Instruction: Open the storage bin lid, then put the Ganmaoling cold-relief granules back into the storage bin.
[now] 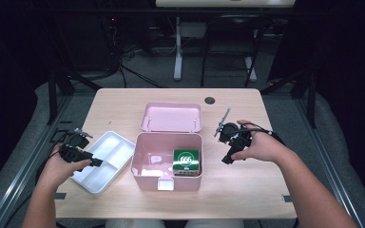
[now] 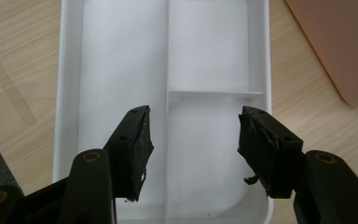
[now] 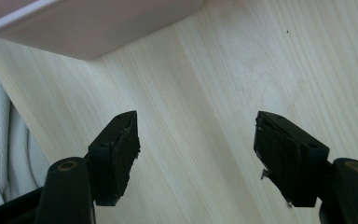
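Observation:
A pink box [image 1: 167, 178] stands open at the table's middle, its lid [image 1: 172, 117] lying flat behind it. Inside, at the right, lies a green packet [image 1: 186, 161] marked 666. Left of the box sits a white divided tray [image 1: 105, 160], bare inside. My left gripper [image 1: 97, 162] hovers over the tray's near part, open; the left gripper view has its jaws spread above the tray's compartments [image 2: 209, 60]. My right gripper [image 1: 227, 159] is open over bare wood to the right of the box, whose pink wall [image 3: 88, 28] edges the right gripper view.
The wooden table [image 1: 247, 185] has a round cable hole [image 1: 210, 100] near its far edge. Dark floor, cables and a desk leg [image 1: 177, 57] lie beyond. Bare wood [image 3: 242, 70] stretches under the right gripper.

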Motion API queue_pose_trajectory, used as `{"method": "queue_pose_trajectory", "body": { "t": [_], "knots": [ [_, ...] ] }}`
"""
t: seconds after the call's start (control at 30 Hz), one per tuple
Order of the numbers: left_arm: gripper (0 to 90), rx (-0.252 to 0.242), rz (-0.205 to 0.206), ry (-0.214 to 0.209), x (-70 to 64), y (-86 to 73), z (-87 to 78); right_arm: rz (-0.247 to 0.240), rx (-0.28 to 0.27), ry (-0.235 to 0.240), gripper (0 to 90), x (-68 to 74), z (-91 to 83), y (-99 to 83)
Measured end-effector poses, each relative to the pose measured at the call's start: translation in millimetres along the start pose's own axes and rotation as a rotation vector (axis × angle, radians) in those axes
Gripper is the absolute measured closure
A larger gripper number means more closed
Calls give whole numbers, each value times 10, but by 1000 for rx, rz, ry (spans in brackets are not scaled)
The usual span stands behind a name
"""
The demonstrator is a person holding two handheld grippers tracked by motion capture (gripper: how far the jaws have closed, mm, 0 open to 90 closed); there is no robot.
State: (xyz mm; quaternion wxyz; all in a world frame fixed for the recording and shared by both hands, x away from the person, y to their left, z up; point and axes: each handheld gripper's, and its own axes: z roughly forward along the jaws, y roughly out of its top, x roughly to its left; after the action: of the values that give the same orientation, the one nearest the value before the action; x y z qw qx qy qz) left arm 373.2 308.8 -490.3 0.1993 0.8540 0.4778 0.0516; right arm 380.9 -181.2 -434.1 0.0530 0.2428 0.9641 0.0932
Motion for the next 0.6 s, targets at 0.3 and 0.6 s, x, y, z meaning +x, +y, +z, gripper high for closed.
{"method": "queue_pose_trajectory", "body": {
  "t": [0.3, 0.6],
  "knots": [
    [436, 0, -5, -2, -5, 4, 27, 74, -40, 19, 320, -16, 166, -135],
    [433, 16, 17, 26, -28, 9, 94, 163, -107, 37, 328, -18, 344, -271]
  ]
}}
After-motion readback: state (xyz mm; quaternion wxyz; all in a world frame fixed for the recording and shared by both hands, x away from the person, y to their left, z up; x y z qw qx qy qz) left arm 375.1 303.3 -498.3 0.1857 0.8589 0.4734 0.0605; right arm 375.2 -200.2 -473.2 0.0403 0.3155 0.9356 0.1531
